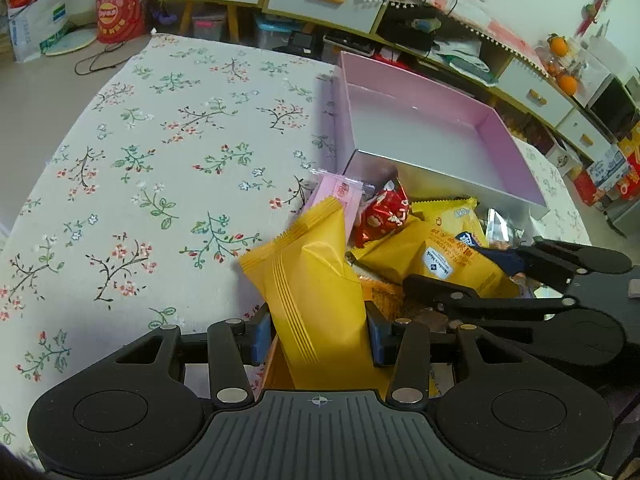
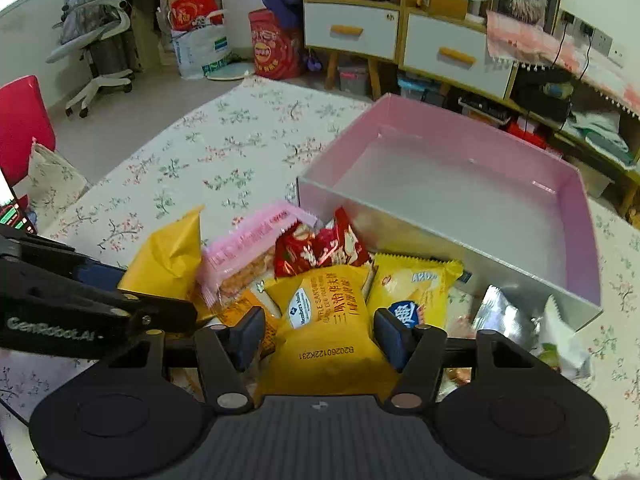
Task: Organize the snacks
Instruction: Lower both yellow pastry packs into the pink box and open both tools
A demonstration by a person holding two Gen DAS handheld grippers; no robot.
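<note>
Left hand-held gripper point(image 1: 318, 338) clamping one plain yellow packet point(image 1: 316, 280); right hand-held gripper point(image 2: 320, 338) parted around one yellow pouch point(image 2: 328, 320), one pink box point(image 2: 460, 184)

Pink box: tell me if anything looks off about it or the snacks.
The pink box is empty; every snack lies heaped outside against its front wall. The left gripper holds a yellow packet upright.

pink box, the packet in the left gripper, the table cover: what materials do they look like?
Pink box: looks like coated card, with thin straight walls, a faint sheen inside and a silvery outer face.
Plain yellow packet: matte film or paper-like wrap with a serrated seal and soft creases, clamped in the left gripper.
Table cover: probably woven cloth with a dull floral print.
</note>
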